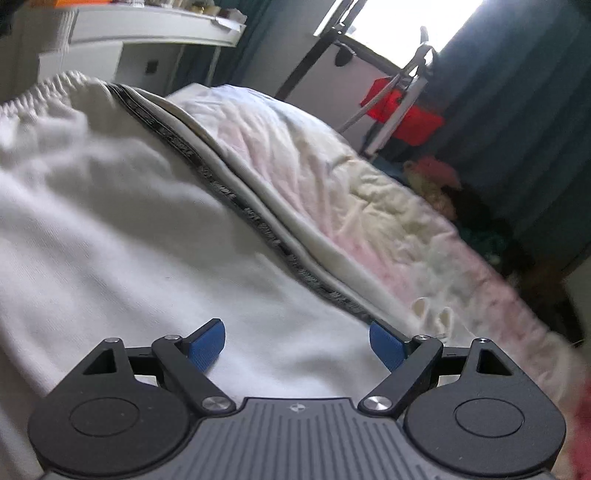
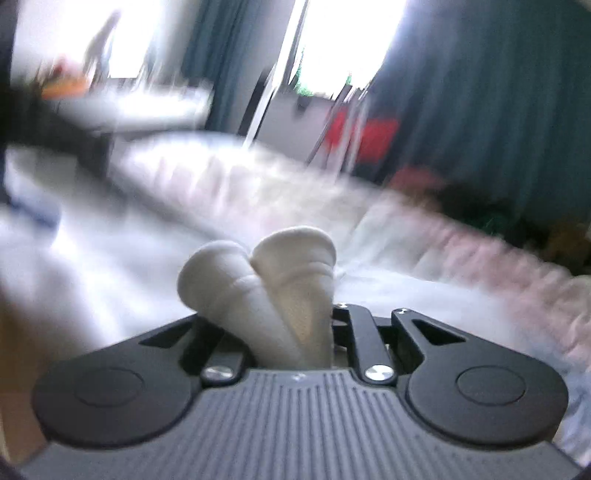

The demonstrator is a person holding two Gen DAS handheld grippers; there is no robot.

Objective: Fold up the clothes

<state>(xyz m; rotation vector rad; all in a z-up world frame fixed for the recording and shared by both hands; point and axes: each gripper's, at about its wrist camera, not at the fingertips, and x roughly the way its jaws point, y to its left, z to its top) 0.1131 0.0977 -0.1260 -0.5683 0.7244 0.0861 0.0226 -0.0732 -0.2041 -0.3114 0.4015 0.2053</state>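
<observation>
A white garment (image 1: 110, 229) with an elastic waistband and a dark patterned side stripe (image 1: 236, 192) lies spread on the bed. My left gripper (image 1: 297, 345) is open just above the white cloth, its blue pads (image 1: 207, 345) wide apart and empty. My right gripper (image 2: 280, 317) is shut on a bunched fold of the white garment (image 2: 273, 280), which bulges up between its hidden fingers. The right wrist view is blurred by motion.
A pale pink and cream bedspread (image 1: 332, 177) covers the bed to the right of the garment. A white desk (image 1: 147, 29) stands at the back left. A metal rack with red cloth (image 1: 402, 110) and dark teal curtains (image 1: 517, 129) stand beyond the bed.
</observation>
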